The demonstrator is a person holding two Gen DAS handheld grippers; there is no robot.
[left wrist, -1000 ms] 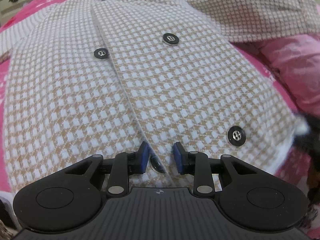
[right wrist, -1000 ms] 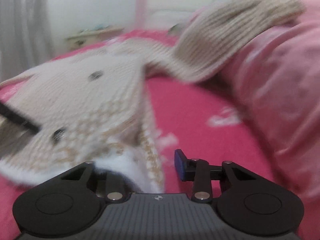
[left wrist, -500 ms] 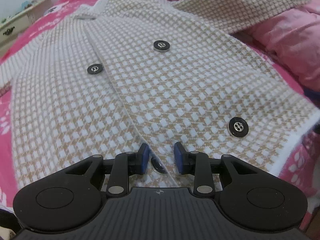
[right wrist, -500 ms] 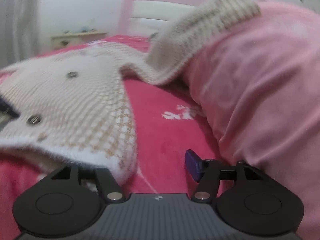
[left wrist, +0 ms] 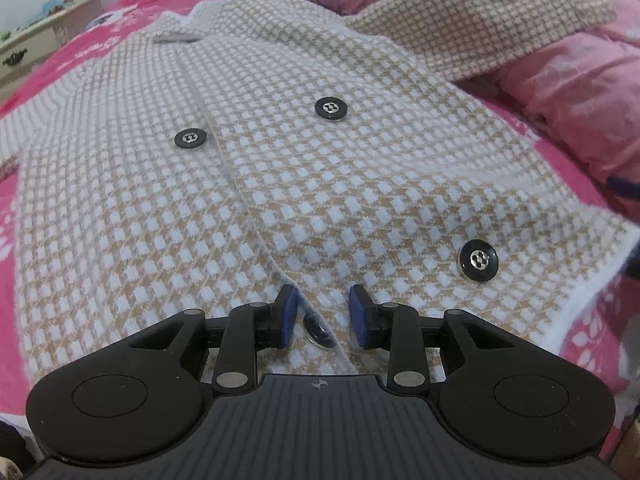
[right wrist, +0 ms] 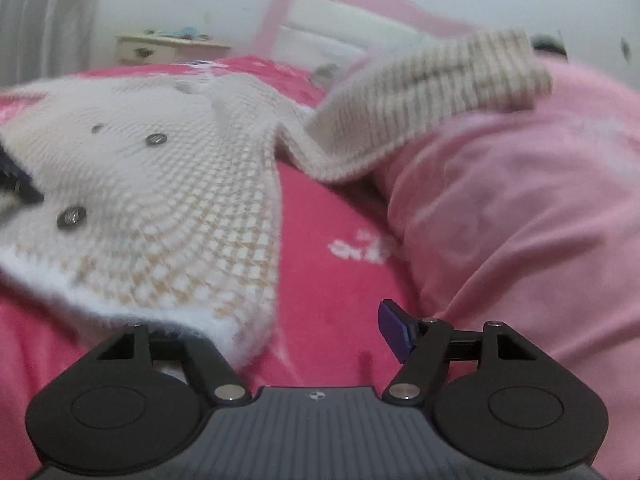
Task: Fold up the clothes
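Note:
A beige-and-white checked knit jacket [left wrist: 320, 184] with black buttons [left wrist: 331, 109] lies front up on the pink bed. My left gripper [left wrist: 323, 314] sits at the bottom hem by the front opening. Its blue pads are shut on the thick hem edge, with a button between them. In the right wrist view the jacket [right wrist: 172, 216] is blurred, and its lower corner drapes over the left finger of my right gripper [right wrist: 296, 328]. That gripper stands wide open, with only its right blue pad [right wrist: 394, 332] showing. One sleeve [right wrist: 420, 92] lies up over a pink duvet.
A bulky pink duvet [right wrist: 520, 208] fills the right side of the bed, close to my right gripper. The pink printed sheet [right wrist: 340, 220] shows between jacket and duvet. A cream nightstand [left wrist: 36, 40] and a pink headboard [right wrist: 340, 12] stand beyond the bed.
My right gripper has opened wider and let the jacket's corner slip off its right finger. My left gripper keeps the hem while its view tilts up along the jacket.

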